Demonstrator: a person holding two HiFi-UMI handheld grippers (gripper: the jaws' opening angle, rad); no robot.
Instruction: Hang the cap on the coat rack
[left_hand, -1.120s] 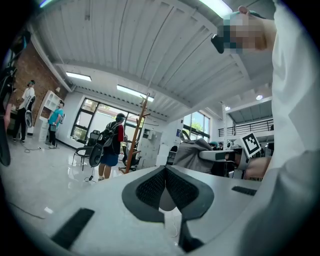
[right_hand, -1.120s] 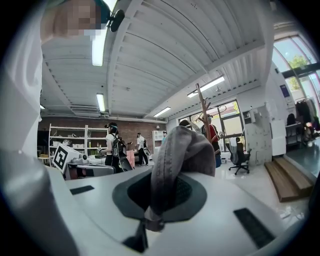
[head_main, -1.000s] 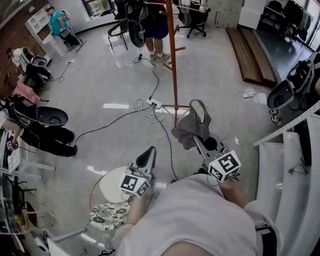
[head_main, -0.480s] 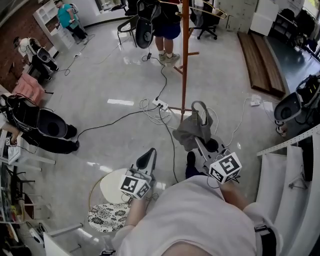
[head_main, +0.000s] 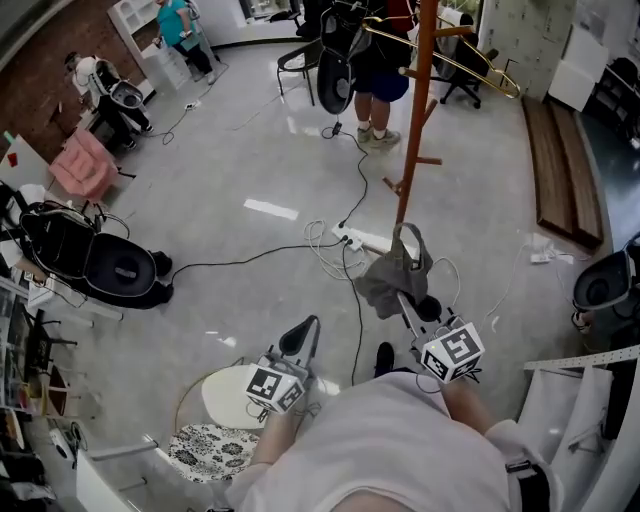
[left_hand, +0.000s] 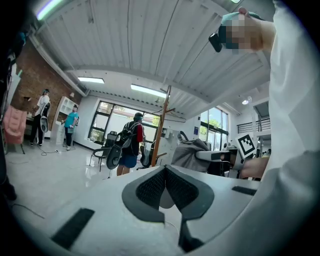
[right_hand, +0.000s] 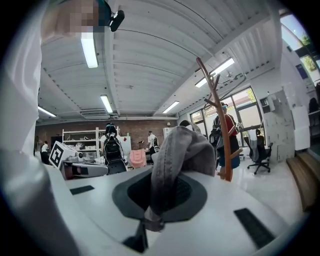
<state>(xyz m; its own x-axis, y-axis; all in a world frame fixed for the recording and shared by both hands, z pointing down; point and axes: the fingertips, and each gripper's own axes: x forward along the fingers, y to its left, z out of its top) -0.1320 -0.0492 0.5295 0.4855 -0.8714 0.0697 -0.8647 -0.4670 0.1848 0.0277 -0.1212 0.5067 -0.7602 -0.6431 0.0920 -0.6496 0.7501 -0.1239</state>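
cap (head_main: 385, 282) in right gripper (head_main: 403, 293); floor (head_main: 250, 250) to coat rack (head_main: 413, 120) seems open

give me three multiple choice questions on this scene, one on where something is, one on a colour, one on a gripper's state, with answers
1. In the head view, where does the coat rack stand relative to the cap?
A) beyond it, farther up the picture
B) behind the person
C) flat on the floor at the left

2. What colour is the cap?
A) red
B) grey
C) yellow

3. How is the left gripper?
A) shut on the cap
B) wide open
C) shut, nothing between its jaws

Answers:
1 A: the orange pole rises past the cap, apart from it.
2 B: grey fabric drapes from the right gripper, which is shut on it.
3 C: the left gripper view shows its jaw tips meeting with nothing held.
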